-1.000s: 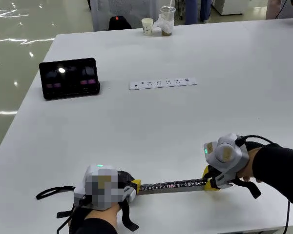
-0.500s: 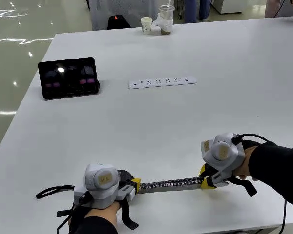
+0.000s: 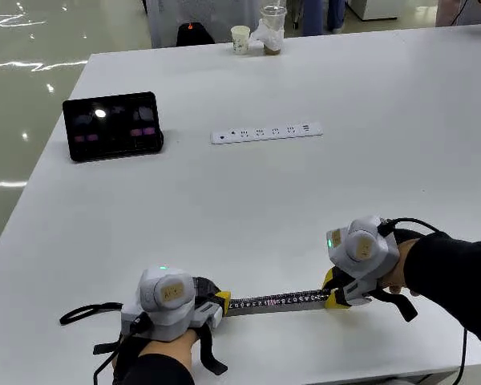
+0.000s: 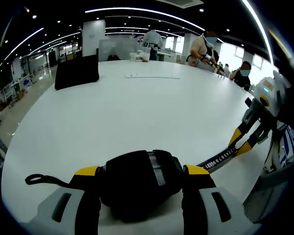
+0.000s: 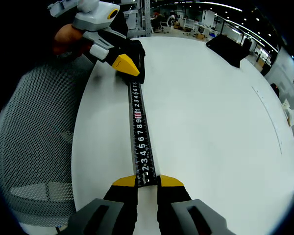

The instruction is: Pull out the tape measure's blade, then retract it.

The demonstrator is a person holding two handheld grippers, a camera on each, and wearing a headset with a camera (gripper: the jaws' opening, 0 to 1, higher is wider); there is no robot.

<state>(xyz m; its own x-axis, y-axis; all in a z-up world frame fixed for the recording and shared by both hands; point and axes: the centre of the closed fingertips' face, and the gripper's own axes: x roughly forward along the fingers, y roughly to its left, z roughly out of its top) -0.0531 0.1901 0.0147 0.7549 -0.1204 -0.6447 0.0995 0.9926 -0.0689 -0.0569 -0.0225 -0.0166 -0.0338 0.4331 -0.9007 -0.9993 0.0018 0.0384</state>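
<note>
The left tool [image 3: 211, 307] clamps the tape measure case [image 4: 137, 183] near the counter [image 3: 305, 184]'s front edge; the right tool [image 5: 147, 182] pinches the blade [image 5: 138, 122]'s end. Springy thin steel, likely kinks: grip the tip flat

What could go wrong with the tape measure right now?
1. If the right gripper lets go of the blade, it might whip back fast into the case.
2. The left gripper holds the case near the edge of the table; a slip could drop it.

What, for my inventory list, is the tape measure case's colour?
The case is black, left gripper view.
</note>
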